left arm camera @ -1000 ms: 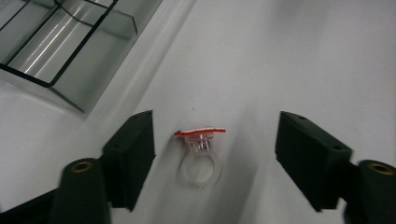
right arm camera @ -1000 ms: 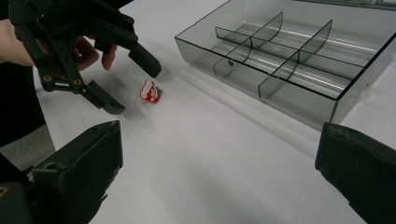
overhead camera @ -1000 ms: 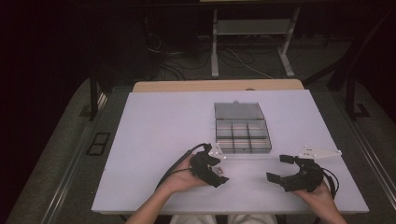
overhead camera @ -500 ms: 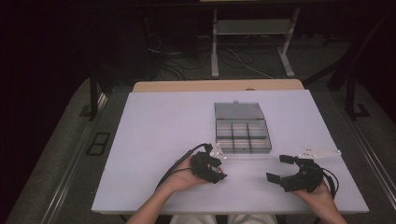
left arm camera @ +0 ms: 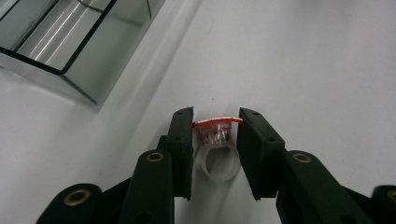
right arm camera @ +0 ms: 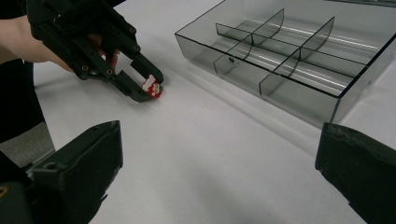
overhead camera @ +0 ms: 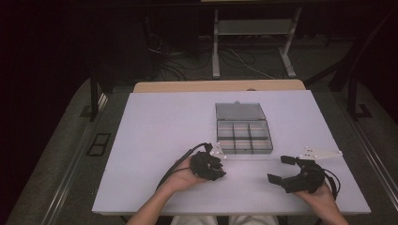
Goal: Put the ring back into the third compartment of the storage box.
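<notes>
High view — the left gripper [overhead camera: 212, 165] sits low on the white worktop [overhead camera: 155, 136], just beside the near left corner of the compartment box [overhead camera: 243, 134]. The right gripper [overhead camera: 291, 174] is well apart from that box, off its near right corner, fingers spread with nothing between them. The box lies with its lid folded back; its cells look empty, though that is hard to be sure of from here. Beyond the worktop: dark floor, loose cables, a metal stand frame.

Left gripper view — fingers [left arm camera: 182, 140] set either side of a small toy ring [left arm camera: 215, 148], clear band, red-topped. They look to touch it or nearly so; I cannot tell whether they truly pinch. Ring rests on the worktop, near the box wall.

Right gripper view — the ring shows red and white between the left gripper's fingers, near the box front.

My reading: grasping step. Next — firm the grip, lift, carry over the box rim into a cell.
</notes>
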A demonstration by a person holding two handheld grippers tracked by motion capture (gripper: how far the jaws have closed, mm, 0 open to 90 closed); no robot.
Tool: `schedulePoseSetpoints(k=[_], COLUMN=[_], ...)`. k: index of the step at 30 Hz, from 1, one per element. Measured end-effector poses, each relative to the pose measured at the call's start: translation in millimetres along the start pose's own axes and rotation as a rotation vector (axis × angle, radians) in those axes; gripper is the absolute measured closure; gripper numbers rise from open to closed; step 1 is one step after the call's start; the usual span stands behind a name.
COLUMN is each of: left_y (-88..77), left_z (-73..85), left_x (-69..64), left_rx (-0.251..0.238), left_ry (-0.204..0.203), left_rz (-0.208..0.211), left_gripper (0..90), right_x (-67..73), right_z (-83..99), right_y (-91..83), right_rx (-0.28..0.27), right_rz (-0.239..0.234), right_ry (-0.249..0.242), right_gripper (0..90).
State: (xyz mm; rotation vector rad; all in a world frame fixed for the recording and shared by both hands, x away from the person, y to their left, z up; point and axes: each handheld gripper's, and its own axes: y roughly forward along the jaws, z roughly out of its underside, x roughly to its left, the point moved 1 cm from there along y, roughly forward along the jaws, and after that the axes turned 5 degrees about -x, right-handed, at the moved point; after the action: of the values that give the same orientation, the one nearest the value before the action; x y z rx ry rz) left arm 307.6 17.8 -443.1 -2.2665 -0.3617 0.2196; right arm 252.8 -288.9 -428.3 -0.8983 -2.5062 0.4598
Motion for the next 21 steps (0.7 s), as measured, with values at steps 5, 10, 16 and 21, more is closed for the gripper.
schedulePoseSetpoints(k=[5, 10, 16, 21], left_y=[-2.1, -6.4, -10.4, -13.5], left_z=[-0.3, 0.2, -0.2, -2.2], left_x=[2.0, 5.0, 9.5, 10.0], left_rx=[-0.014, -0.031, -0.044, -0.045], left_ry=[0.015, -0.024, -0.037, -0.043], left_rz=[0.007, 0.014, 0.031, 0.035], left_gripper=[67.8, 68.5, 68.8, 68.8], right_x=[-0.2, -0.1, -0.3, 0.0], right_z=[0.0, 0.0, 0.0, 0.0], right_y=[-0.3, 0.0, 0.2, 0.8], right_rx=[0.0, -0.001, 0.001, 0.003], right_rz=[0.0, 0.001, 0.002, 0.004], right_ry=[0.003, -0.002, 0.0, -0.002], right_gripper=[0.8, 0.7, 0.7, 0.8])
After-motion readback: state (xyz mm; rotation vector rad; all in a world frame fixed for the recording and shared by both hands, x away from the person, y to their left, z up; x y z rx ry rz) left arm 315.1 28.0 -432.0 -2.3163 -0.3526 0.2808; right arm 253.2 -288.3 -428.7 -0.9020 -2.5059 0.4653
